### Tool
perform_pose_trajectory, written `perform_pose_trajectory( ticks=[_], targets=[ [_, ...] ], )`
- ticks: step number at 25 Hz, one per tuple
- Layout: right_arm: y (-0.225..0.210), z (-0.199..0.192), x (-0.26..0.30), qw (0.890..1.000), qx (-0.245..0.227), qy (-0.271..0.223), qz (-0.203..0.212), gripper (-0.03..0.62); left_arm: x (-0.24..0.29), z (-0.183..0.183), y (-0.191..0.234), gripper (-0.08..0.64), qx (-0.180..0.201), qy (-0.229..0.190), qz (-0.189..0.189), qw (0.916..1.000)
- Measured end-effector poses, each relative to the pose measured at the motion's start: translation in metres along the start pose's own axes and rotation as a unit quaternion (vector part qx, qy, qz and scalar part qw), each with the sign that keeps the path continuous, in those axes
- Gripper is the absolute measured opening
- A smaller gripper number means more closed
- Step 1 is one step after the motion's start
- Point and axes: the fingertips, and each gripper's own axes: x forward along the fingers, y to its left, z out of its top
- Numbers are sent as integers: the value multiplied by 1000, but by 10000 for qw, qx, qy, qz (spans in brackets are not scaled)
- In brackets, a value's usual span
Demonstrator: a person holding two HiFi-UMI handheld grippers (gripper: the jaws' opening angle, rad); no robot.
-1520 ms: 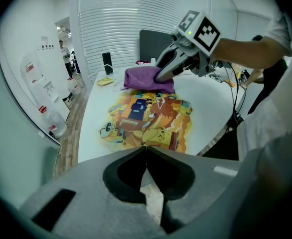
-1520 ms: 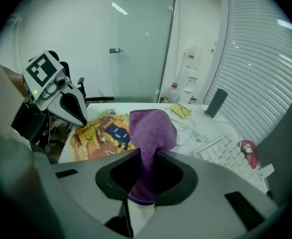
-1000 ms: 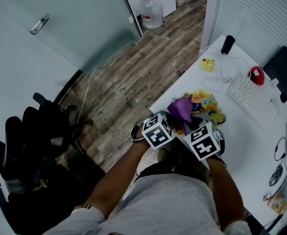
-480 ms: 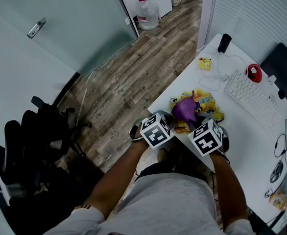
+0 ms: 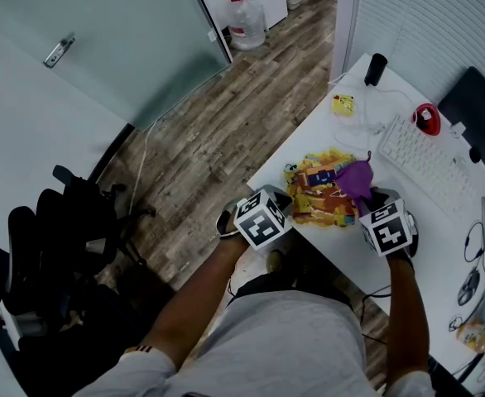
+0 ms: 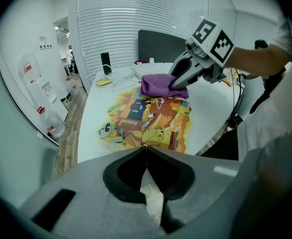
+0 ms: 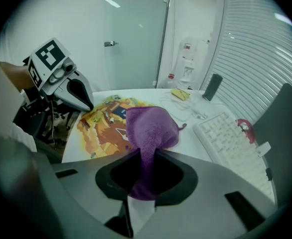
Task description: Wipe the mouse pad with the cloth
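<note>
Gripping claw, right [image 7: 146,151]: jaws clamped on the purple cloth [image 7: 151,126], which is pinched in a narrow fold between them.
Cloth direction: its long axis runs along the claw, with the loose bunched end spilling out toward 12 o'clock in the right gripper view.
Cloth place: in the head view the cloth [image 5: 356,179] sits at the 2 o'clock corner of the mouse pad [image 5: 319,198], resting on the pad's far edge.
Mouse pad: flat on the white desk [image 5: 367,259], close to the near edge, with a bright yellow and orange cartoon print. I cannot tell which way its longer side runs.
Left claw [image 6: 146,148]: jaws shut together with nothing between them, their tips pointing across the pad toward 12 o'clock in its own view.
Left claw place: at the pad's 8 o'clock corner in the head view [image 5: 284,198]. Whether it touches the pad cannot be told.
Water jug [image 5: 247,25]: stands on the wooden floor at 11 o'clock from the pad, with a red cap. How full it is cannot be read.
Black cylinder [image 5: 375,69]: upright on the desk at 1 o'clock, its inside unseen.
Keyboard [image 5: 424,168]: at 3 o'clock from the cloth, near it but apart.
</note>
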Motion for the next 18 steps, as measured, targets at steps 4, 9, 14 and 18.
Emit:
perform_pose_trajectory(
  ticks=[4,9,14,18],
  targets=[
    [-21,-15,-5,9997,204,54,-160,71,1,0,0,17,9,13,31,10000],
    [-19,-16,-16,9993,323,-34,-186,71,0,0,-1,17,17,22,40,10000],
    [27,7,-28,9988,264,-371,159,71,0,1,-1,17,6,-2,41,10000],
    [75,29,-28,9971,41,-516,558,71,0,0,-1,17,23,9,38,10000]
  ],
)
